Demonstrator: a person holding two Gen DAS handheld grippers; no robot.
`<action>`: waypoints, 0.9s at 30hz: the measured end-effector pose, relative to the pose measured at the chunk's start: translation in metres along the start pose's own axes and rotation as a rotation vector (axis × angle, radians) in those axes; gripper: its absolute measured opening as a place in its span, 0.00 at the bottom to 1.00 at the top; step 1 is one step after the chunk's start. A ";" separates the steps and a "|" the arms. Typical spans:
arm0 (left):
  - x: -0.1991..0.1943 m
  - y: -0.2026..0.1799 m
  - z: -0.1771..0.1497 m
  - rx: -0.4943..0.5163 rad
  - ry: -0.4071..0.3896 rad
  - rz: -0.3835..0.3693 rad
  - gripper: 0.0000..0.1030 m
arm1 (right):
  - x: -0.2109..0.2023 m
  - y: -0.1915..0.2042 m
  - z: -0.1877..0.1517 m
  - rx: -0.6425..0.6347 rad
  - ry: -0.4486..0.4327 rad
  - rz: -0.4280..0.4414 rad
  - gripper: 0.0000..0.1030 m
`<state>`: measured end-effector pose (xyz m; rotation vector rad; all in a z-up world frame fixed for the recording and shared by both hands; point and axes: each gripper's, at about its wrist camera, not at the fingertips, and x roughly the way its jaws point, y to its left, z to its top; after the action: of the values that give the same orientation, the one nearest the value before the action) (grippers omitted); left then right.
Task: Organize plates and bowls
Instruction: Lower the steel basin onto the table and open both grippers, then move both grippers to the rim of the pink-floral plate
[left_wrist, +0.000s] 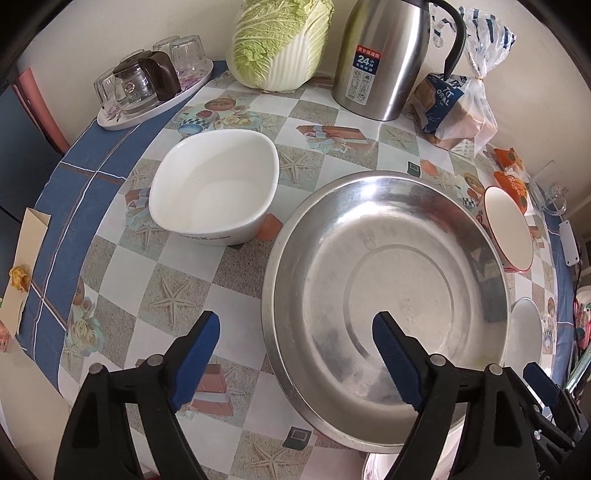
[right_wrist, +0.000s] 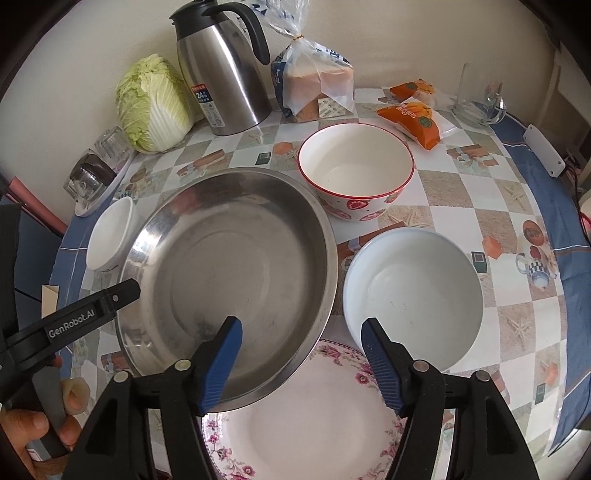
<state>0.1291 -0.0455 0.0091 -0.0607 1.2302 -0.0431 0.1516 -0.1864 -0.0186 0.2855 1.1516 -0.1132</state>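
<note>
steel basin (right_wrist: 229, 273): sits tilted, near edge resting on floral plate (right_wrist: 314, 417), far side on table (right_wrist: 461, 195)
left gripper (left_wrist: 295, 354): jaws spread wide, empty, straddling basin's left rim without touching
right gripper (right_wrist: 301, 360): jaws apart, nothing held, straddling basin's near rim above plate
step: basin looks just set down and released
bowls: white square bowl (left_wrist: 214, 188) left of basin, red-rimmed bowl (right_wrist: 354, 170) behind, pale blue bowl (right_wrist: 413, 291) right
next: likely pick a bowl by rim, nest into basin

Cream wall (right_wrist: 406, 37) behind a table (right_wrist: 480, 206) in checkered, blue-bordered cloth, seemingly daylit
</note>
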 end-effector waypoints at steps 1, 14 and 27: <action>-0.002 0.000 -0.001 -0.001 -0.003 -0.001 0.83 | -0.001 0.000 -0.001 -0.001 -0.002 -0.001 0.73; -0.023 0.005 -0.029 -0.074 -0.100 0.013 0.90 | -0.007 -0.006 -0.025 0.008 -0.013 -0.017 0.89; -0.040 -0.006 -0.075 -0.090 -0.139 -0.032 0.91 | -0.016 -0.021 -0.069 0.029 -0.024 -0.028 1.00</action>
<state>0.0445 -0.0504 0.0224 -0.1596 1.0915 -0.0114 0.0793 -0.1885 -0.0333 0.2928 1.1315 -0.1573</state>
